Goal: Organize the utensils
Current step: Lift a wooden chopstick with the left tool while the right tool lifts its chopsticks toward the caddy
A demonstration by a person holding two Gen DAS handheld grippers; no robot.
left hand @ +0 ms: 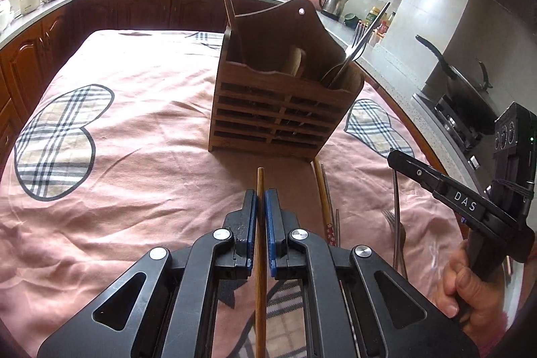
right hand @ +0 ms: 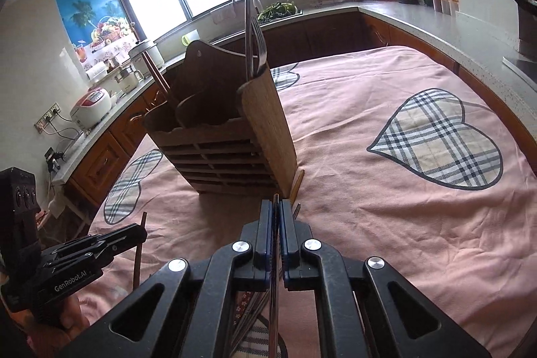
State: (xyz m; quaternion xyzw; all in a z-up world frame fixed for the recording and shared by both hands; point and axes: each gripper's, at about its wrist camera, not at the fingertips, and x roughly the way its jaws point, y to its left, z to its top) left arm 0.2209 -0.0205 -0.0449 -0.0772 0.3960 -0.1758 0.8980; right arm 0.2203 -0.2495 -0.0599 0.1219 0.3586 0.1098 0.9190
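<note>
Near the wooden holder (left hand: 285,109) on the counter (left hand: 134,123), left claw (left hand: 261,207) pinches a chopstick (left hand: 260,257) lengthwise (ready to slot in); right claw (right hand: 278,217) clamps a metal utensil (right hand: 273,317).

A thin metal utensil (right hand: 276,257) is clamped between the closed jaws of the right gripper (right hand: 276,207). Just beyond, a wooden utensil holder (right hand: 228,140) is seen on the pink cloth (right hand: 369,207), forks (right hand: 256,46) standing in its right compartment. The left gripper (right hand: 142,232), at near left, is closed on a brown chopstick (right hand: 138,260).
</note>
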